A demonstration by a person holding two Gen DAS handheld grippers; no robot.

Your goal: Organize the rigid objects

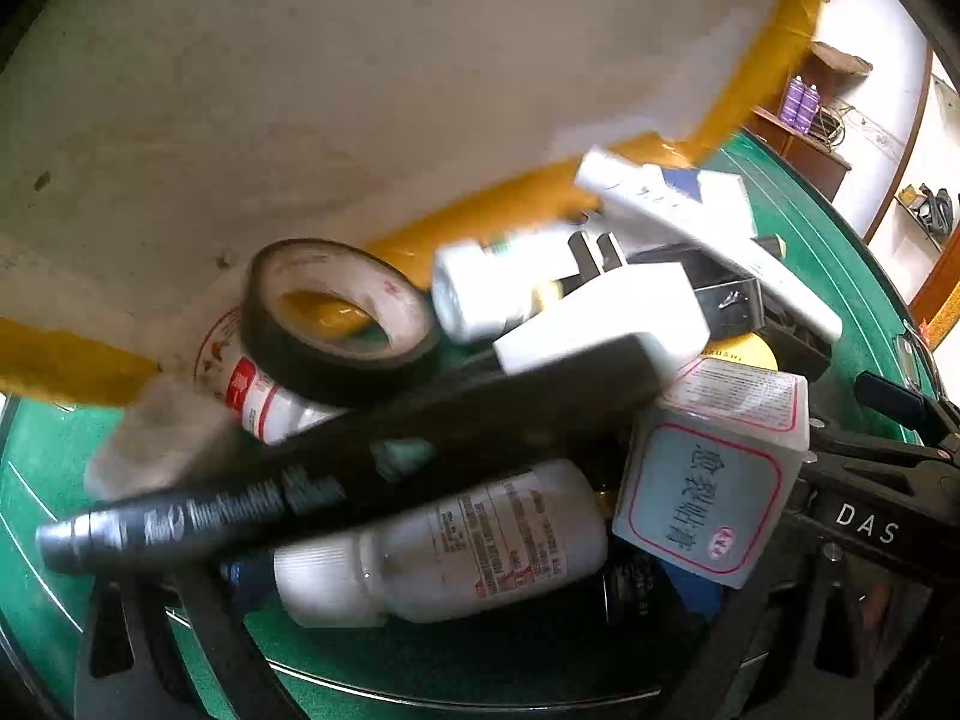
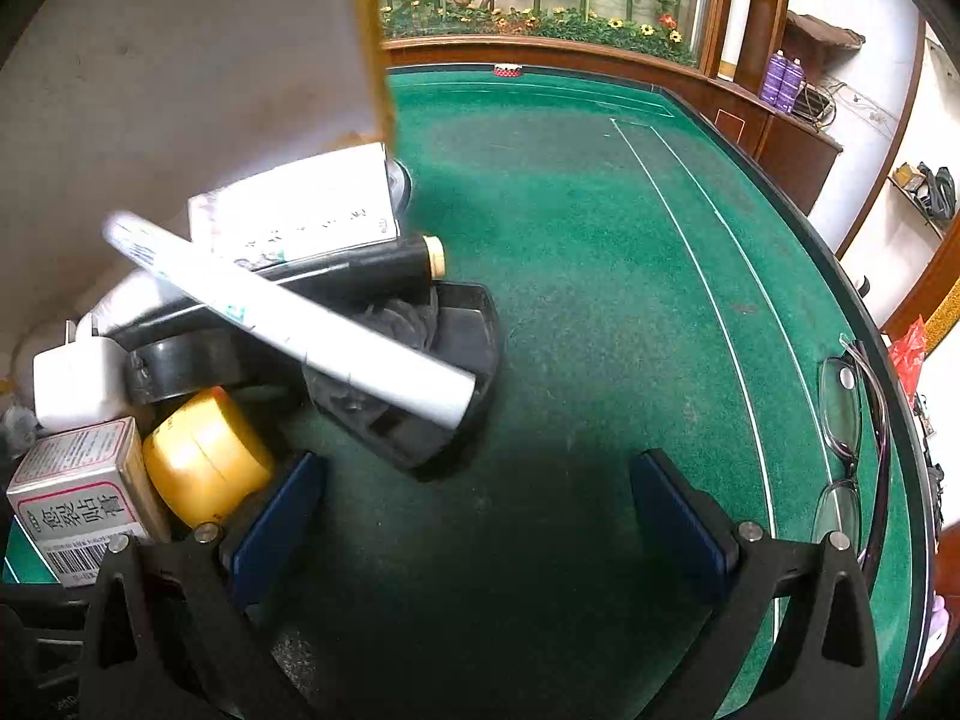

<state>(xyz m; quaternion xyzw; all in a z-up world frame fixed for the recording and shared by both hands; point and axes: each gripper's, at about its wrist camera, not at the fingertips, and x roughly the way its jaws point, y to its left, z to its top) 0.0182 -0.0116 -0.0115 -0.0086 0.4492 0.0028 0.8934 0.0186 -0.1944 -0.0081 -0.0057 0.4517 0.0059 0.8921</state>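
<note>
A heap of rigid items lies on the green felt table [image 2: 600, 240]. In the left wrist view I see a black tape roll [image 1: 342, 324], a black marker [image 1: 336, 480], a white bottle [image 1: 444, 546], a white plug adaptor [image 1: 606, 318], a white tube [image 1: 708, 234] and a red-bordered box [image 1: 708, 480]. My left gripper [image 1: 465, 585] is open, its fingers either side of the white bottle and partly hidden under the heap. My right gripper [image 2: 477, 516] is open over bare felt, just right of the heap: white tube [image 2: 288, 312], yellow roll [image 2: 204, 462], box [image 2: 78, 498], black tray [image 2: 456, 360].
A large white panel edged in yellow tape [image 1: 360, 90] leans over the back of the heap. A pair of glasses [image 2: 846, 420] lies near the table's right edge. A wooden rail, shelves and a planter wall stand beyond the table. My right gripper's body [image 1: 864, 522] shows in the left wrist view.
</note>
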